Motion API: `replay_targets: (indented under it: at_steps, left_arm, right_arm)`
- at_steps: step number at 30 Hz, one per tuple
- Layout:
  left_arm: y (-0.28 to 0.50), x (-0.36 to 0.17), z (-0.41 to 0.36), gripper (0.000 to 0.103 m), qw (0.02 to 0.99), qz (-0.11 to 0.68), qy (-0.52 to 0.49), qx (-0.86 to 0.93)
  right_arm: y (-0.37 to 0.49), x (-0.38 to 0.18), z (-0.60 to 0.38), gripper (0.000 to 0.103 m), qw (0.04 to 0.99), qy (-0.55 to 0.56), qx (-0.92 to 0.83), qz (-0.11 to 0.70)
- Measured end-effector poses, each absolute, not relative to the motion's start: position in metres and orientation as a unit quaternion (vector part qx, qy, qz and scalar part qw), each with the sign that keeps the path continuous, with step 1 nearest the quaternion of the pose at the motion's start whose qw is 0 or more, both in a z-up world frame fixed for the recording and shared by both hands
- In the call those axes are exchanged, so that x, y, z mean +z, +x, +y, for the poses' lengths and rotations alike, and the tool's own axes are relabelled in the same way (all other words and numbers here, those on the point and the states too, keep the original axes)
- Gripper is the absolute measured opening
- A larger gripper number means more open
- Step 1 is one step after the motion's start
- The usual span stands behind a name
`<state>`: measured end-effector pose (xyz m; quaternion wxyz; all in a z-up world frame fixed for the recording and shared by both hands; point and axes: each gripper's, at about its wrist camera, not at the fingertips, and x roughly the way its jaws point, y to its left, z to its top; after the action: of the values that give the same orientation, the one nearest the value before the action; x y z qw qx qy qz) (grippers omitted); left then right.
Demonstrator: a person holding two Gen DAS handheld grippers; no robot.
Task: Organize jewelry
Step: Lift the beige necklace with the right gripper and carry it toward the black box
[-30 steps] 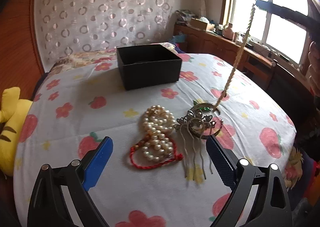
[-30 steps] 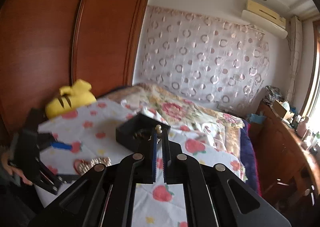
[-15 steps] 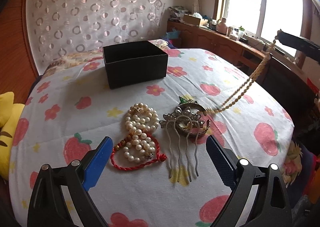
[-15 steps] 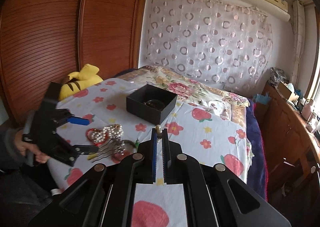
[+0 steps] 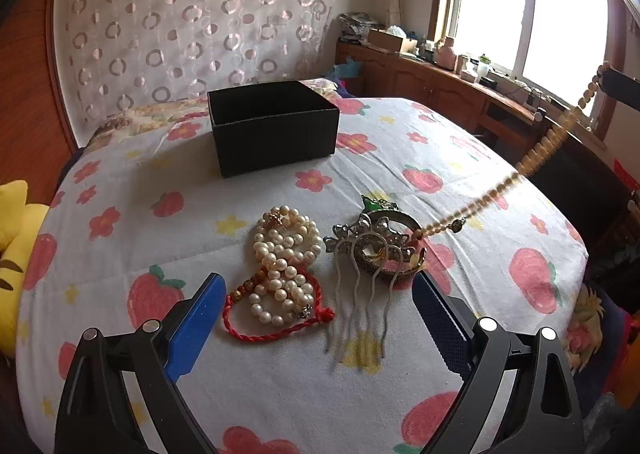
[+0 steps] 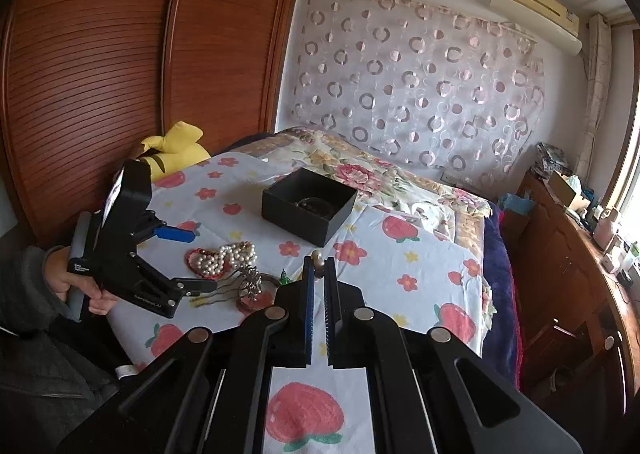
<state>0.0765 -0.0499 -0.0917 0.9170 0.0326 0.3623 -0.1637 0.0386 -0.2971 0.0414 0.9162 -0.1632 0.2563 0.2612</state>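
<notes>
Left wrist view: I see my left gripper [image 5: 316, 314] spread wide, low over the near edge of the bed [image 5: 120, 238], nothing between its blue pads.
Left gripper from the other side: in the right wrist view it [image 6: 192, 258] hangs at the bed's left edge, just beside the jewelry pile, held by the left hand [image 6: 86, 286].
Right gripper: my right gripper [image 6: 318, 274] is pressed together on the beige bead necklace [image 5: 532, 158]; one pale bead [image 6: 318, 254] pokes out at the fingertips.
Necklace run: from the pinch at the right edge of the left wrist view the strand slants down to the left, taut and partly blurred, and its lower end lies on the round metal piece [image 5: 396, 250].
Round metal piece: it sits near the bed's near edge, a green ornament [image 5: 376, 204] at its far side.
Hair comb: the silver hair comb [image 5: 360, 278] lies across that round piece, prongs pointing to the near edge.
Pearls: the pearl strand [image 5: 284, 254] lies heaped just left of the comb.
Red cord: the red cord bracelet [image 5: 276, 318] loops round the pearls' near end, touching them.
Box: the black box [image 5: 274, 126] stands open toward the bed's far side, well apart from the pile; in the right wrist view I can see something dark and round inside, but cannot tell what.
Left edge: a yellow plush toy [image 5: 16, 246] rests against the bed's left edge.
</notes>
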Motion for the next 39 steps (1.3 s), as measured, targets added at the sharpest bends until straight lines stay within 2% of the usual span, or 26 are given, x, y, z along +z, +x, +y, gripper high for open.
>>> replay_targets:
  at_steps: [12, 27, 37, 39]
  left_arm:
    - [0.083, -0.093, -0.062, 0.091, 0.913, 0.365, 0.044, -0.177]
    - [0.108, -0.113, -0.116, 0.091, 0.875, 0.400, 0.137, -0.235]
    - [0.128, -0.114, -0.121, 0.090, 0.880, 0.407, 0.140, -0.202]
    - [0.133, -0.116, -0.115, 0.087, 0.884, 0.409, 0.133, -0.185]
  right_arm:
    - [0.055, 0.079, -0.273, 0.005, 0.930, -0.177, 0.247, 0.207]
    - [0.067, 0.058, -0.277, 0.005, 0.927, -0.186, 0.231, 0.231]
    - [0.043, 0.049, -0.291, 0.005, 0.920, -0.187, 0.245, 0.244]
    - [0.038, 0.049, -0.296, 0.005, 0.921, -0.187, 0.239, 0.244]
